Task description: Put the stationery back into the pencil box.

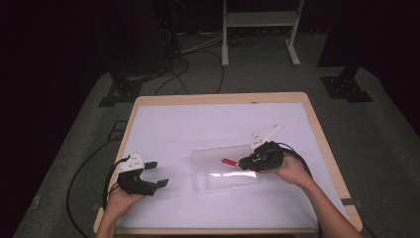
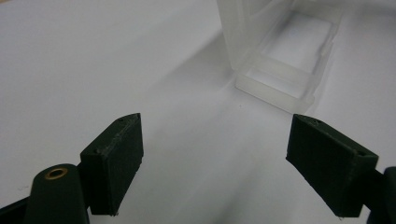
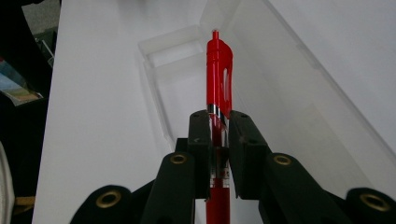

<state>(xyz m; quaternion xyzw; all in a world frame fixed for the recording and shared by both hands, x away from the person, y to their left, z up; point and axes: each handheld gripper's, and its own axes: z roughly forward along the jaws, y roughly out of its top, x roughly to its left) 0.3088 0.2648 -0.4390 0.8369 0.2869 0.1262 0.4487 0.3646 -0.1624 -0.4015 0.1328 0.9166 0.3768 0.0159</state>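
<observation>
Right gripper (image 3: 218, 140) clamps red pen (image 3: 218, 70) over clear case (image 1: 225, 168); left gripper (image 2: 215, 163) jaws apart.

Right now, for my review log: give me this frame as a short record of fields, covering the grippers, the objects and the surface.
surface: white table
left gripper: open, holding nothing, left of the box
right gripper: shut on red pen
pen position: over the open box, pointing along it
clear plastic box: open, lid up, on the table
</observation>
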